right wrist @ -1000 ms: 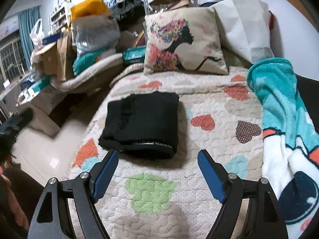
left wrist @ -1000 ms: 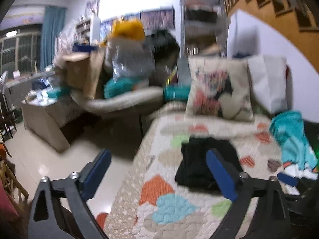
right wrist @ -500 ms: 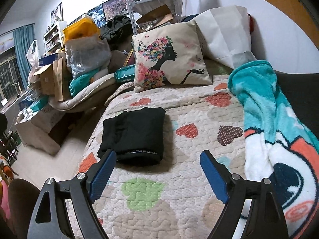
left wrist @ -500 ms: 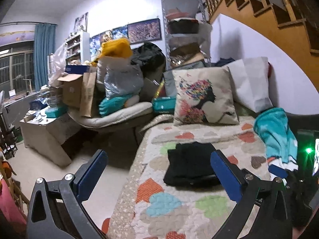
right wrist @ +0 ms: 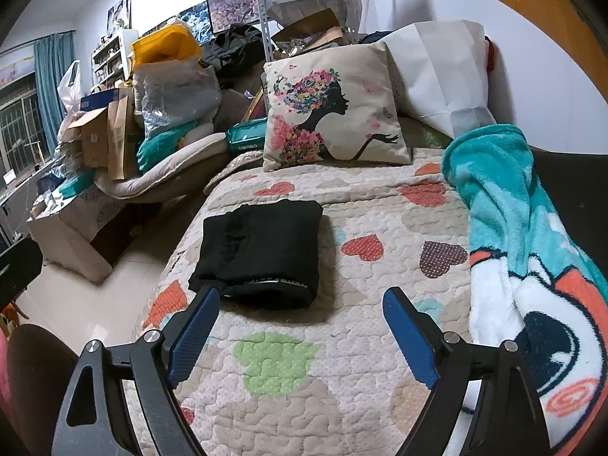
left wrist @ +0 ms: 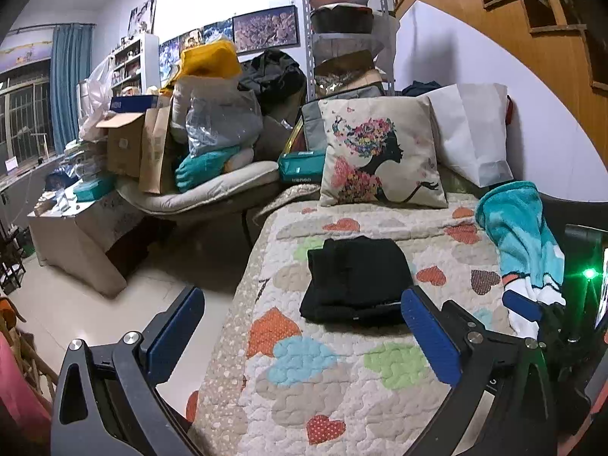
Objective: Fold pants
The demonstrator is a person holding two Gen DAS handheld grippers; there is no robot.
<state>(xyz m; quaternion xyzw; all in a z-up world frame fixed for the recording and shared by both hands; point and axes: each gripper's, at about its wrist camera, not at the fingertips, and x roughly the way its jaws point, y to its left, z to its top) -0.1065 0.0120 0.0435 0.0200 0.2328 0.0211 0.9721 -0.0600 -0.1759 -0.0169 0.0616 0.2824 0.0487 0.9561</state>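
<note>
Right gripper: jaws spread wide, nothing between the blue pads, held above the quilt and angled down toward it. Left gripper: jaws likewise spread wide and empty; its left finger hangs out over the floor beyond the bed edge, its right finger over the quilt.

Pants: black, already folded into a compact thick rectangle, lying flat on the quilt near the bed's left edge. From the right gripper they lie straight ahead and a little left, apart from the fingertips, not touched. From the left gripper they lie ahead and toward its right finger. Long axis of the bundle runs roughly away from both cameras toward the pillow; the thick rounded fold with a band of lettering faces the grippers.

Nearer hand: judged the right, since the bundle fills more of its view and sits close ahead of its left fingertip. Judgement: folding looks complete or nearly so; any further move would be a last tidy-up from the near edge.

Containers: white paper bag stands behind the pillow, contents hidden. Open cardboard box on the cluttered sofa to the left, contents not readable. Teal blanket lies along the right side of the bed, well apart from the pants
</note>
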